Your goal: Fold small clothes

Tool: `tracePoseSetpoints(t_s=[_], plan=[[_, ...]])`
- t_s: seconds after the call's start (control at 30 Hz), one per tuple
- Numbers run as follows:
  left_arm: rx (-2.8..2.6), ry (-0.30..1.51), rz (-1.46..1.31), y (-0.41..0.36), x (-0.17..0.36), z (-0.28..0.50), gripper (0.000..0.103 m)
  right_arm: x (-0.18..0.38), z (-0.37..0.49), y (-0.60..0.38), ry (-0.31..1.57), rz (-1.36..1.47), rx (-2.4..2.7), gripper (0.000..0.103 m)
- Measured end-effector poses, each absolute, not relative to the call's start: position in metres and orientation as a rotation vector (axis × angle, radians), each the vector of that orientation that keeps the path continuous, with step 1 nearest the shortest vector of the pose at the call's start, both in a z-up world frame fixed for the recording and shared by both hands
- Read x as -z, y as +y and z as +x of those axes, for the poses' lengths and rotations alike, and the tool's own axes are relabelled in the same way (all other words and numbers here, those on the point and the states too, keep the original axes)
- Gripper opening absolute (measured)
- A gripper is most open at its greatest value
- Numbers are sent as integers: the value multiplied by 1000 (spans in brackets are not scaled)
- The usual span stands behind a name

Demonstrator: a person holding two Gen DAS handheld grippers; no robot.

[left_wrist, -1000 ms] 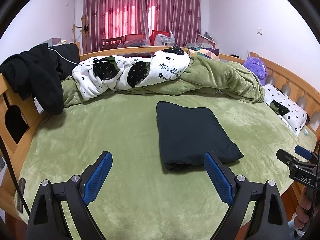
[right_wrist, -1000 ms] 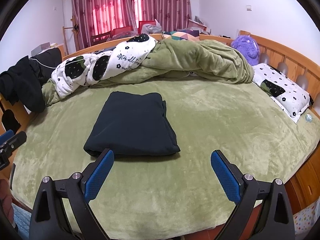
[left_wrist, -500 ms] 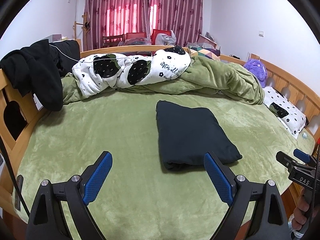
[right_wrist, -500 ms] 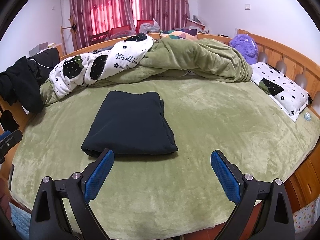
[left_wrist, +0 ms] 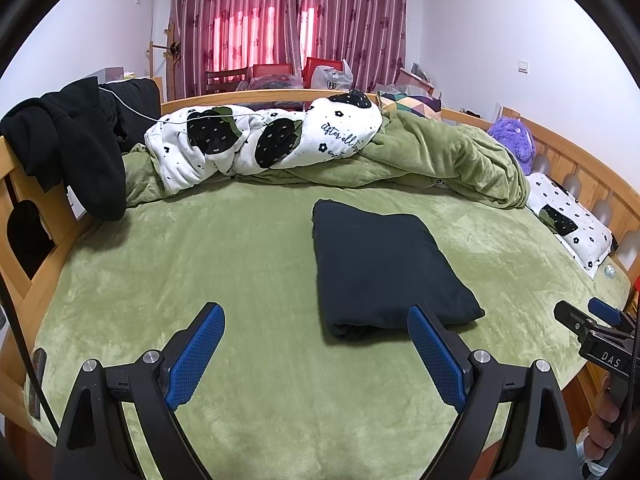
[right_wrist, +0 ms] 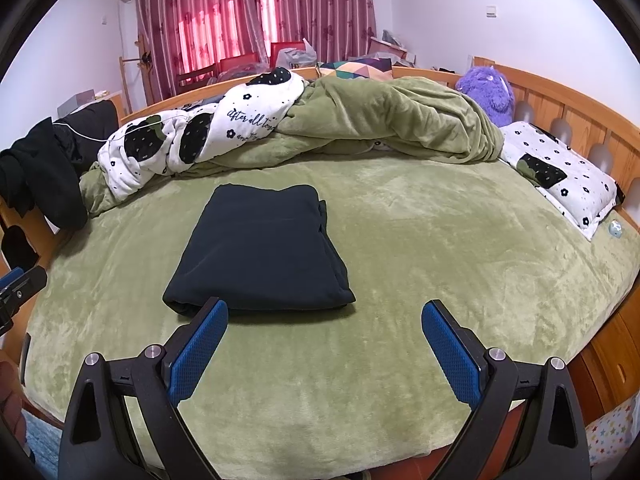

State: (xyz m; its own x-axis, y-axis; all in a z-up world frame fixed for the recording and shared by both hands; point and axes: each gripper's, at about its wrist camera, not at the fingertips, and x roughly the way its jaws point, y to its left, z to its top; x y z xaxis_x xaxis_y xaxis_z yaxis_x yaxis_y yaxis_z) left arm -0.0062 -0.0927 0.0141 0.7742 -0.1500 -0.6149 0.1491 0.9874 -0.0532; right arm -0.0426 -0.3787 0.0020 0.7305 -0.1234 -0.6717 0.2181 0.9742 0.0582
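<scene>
Dark garment (right_wrist: 260, 252) lies folded on green bed (right_wrist: 440, 260). Left gripper (left_wrist: 316, 348) and right gripper (right_wrist: 324, 340) both released, empty, near edge. Fold looks complete; next: fetch another piece.

White walls (left_wrist: 500, 40) enclose a wooden-framed bed (right_wrist: 560, 96) under green plush (right_wrist: 440, 240), with backlit maroon curtains (left_wrist: 288, 20) at twelve o'clock.
</scene>
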Motion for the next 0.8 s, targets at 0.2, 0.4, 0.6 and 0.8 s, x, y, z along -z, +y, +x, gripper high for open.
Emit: tracePoseSetpoints(t_s=[0.2, 0.4, 0.6, 0.8], plan=[[159, 666, 0, -93, -15, -6, 93, -2, -43, -379, 727, 138, 187, 96], [155, 667, -4, -94, -14, -6, 93, -2, -43, -379, 728, 137, 188, 96], [162, 670, 3, -95, -13, -7, 93, -1, -43, -379, 725, 130, 193, 96], [168, 674, 6, -99, -7, -12, 93, -1, -42, -380, 724, 131, 195, 96]])
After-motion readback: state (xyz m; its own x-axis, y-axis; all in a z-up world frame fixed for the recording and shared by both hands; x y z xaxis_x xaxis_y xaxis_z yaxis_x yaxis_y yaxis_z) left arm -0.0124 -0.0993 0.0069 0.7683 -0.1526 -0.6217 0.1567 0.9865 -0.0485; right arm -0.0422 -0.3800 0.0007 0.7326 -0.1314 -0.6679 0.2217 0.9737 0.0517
